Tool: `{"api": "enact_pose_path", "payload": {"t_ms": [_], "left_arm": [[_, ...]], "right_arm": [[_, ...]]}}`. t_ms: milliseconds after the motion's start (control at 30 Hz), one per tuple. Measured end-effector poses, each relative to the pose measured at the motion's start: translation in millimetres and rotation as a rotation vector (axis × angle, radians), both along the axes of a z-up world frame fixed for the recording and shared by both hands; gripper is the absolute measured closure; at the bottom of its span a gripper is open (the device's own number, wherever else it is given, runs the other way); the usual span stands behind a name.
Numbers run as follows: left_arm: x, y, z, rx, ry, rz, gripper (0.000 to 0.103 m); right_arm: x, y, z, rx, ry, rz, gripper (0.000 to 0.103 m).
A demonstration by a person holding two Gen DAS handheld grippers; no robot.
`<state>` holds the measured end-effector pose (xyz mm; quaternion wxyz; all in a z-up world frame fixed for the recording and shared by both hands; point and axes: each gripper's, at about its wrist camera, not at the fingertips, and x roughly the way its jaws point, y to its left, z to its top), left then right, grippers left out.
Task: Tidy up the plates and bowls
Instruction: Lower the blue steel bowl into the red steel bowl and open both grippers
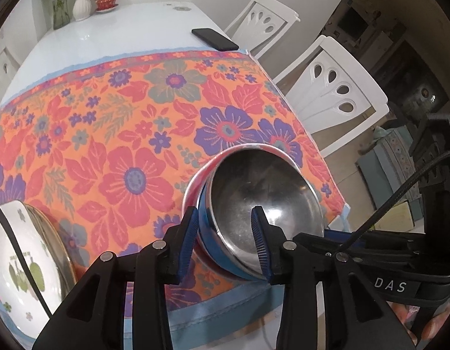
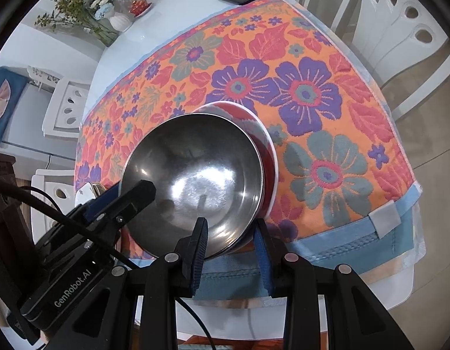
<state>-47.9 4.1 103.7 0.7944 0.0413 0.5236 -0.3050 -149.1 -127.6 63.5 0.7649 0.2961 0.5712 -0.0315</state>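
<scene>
A steel bowl (image 1: 254, 192) with a blue outside sits nested in a red bowl with a white rim (image 1: 195, 175) on the flowered cloth (image 1: 114, 134). My left gripper (image 1: 225, 242) straddles the near wall of the stacked bowls, one finger inside and one outside. My right gripper (image 2: 232, 250) straddles the same stack (image 2: 195, 175) from the other side; the red bowl (image 2: 263, 137) shows behind the steel one. The left gripper's finger (image 2: 137, 195) shows in the right wrist view. White plates with a green print (image 1: 23, 262) lie at the left edge.
A black phone (image 1: 214, 39) lies on the bare white table end. A vase of flowers (image 1: 80, 3) and a red dish (image 1: 106, 1) stand at the far end. White chairs (image 1: 333, 93) stand along the right side. The table's front edge is close below the bowls.
</scene>
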Motion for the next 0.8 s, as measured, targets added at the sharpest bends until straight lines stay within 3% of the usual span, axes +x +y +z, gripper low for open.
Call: {"api": "enact_pose_path", "payload": {"t_ms": [133,367,800], "left_arm": [[-0.2,4.6,-4.0,0.023,-0.014,0.017,0.068],[-2.7,11.7,-23.1,0.016,0.049,0.031,0.068],[-5.2,24.8,-6.8,-0.015,0.029,0.024,0.068]], "right_arm": [[-1.0,4.3,3.3,-0.025,-0.008,0.014,0.071],[-5.7,11.4,-7.1,-0.029,0.013,0.029,0.071],[-18.8,0.5,13.9,-0.016,-0.027,-0.068,0.071]]}}
